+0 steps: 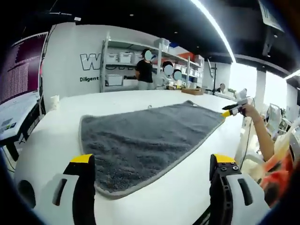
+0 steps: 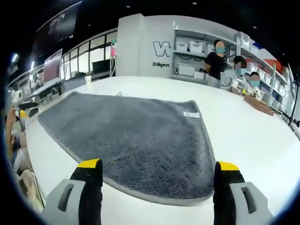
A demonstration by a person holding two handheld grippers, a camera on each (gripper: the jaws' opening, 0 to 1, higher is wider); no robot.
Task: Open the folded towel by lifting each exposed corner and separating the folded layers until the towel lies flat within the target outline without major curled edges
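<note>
A grey towel (image 1: 140, 140) (image 2: 136, 140) lies spread flat on the white table (image 1: 140, 98) (image 2: 253, 140). The left gripper (image 1: 152, 187) and right gripper (image 2: 157, 187) hover at the towel's near edge, jaws parted, grasping nothing. Beyond the towel stand shelves (image 1: 124, 63) (image 2: 197, 58) (bins on them) and several people (image 1: 144, 70) (image 2: 216, 63).

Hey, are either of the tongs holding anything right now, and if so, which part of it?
Nothing is held. Both the left tongs and the right tongs are open with nothing between them, just off the edge of the grey towel.
</note>
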